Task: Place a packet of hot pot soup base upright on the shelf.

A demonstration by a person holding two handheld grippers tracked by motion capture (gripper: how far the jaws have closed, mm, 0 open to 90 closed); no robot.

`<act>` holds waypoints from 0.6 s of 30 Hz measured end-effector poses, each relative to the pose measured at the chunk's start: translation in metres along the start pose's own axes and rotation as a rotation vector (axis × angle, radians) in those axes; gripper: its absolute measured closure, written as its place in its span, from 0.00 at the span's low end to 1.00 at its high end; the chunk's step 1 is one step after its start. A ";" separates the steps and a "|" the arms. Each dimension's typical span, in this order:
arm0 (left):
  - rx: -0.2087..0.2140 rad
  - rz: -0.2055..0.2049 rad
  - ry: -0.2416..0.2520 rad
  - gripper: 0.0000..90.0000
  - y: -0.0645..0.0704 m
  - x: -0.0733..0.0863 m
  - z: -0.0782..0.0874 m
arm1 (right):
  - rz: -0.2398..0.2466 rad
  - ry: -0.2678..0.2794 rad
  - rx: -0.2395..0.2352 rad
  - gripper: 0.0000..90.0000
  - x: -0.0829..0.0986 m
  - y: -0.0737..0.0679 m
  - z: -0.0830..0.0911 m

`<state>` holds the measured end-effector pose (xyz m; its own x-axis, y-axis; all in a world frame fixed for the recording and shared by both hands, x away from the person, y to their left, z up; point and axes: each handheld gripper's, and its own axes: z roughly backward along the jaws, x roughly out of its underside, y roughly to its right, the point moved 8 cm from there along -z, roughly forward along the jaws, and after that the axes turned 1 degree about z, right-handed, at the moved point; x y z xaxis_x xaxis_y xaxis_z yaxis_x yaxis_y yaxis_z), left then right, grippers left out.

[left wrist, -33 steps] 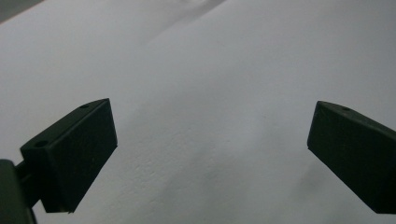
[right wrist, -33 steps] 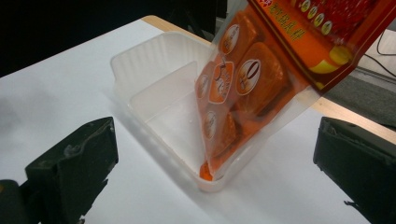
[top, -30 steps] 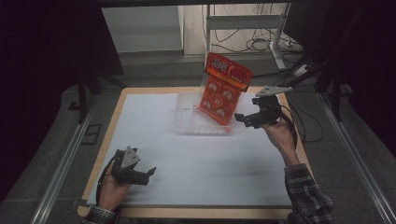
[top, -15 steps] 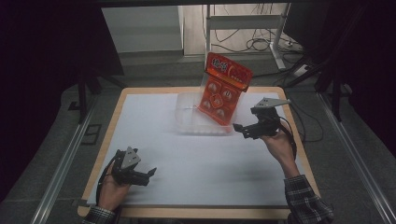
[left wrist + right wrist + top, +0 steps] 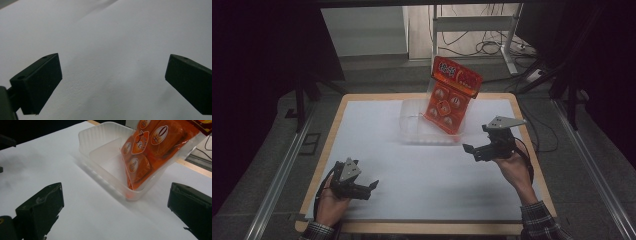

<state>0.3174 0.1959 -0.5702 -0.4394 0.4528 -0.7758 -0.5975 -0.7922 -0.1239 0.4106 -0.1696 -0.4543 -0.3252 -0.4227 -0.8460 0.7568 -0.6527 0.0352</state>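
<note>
Item 1: orange bag, printed with round labels. It stands tilted in the tub, lower end inside at the tub's right end, top leaning over the far rim.

Item 2: tub, clear plastic, ribbed walls, on the white sheet at the far middle of the table.

Item 3: my right gripper, near the tub's right front corner but apart from it, jaws spread wide with nothing between them. In the right gripper view the bag and tub lie ahead of the jaws.

Item 4: my left gripper, at the near left of the sheet, well apart from the tub, jaws spread wide over bare sheet, holding nothing.
</note>
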 end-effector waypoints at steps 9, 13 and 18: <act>-0.011 0.004 -0.001 0.00 0.000 0.000 0.000 | 0.000 -0.012 0.004 0.01 0.019 -0.008 0.011; -0.022 0.002 0.002 0.00 -0.002 0.000 0.001 | 0.000 -0.014 -0.001 0.01 0.033 -0.012 0.013; -0.030 -0.006 -0.005 0.00 -0.002 0.000 0.001 | -0.022 -0.034 -0.009 0.02 0.049 -0.015 0.016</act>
<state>0.3180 0.1981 -0.5696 -0.4395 0.4598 -0.7716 -0.5801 -0.8012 -0.1469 0.3745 -0.1905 -0.4882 -0.3606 -0.4295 -0.8280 0.7544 -0.6563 0.0118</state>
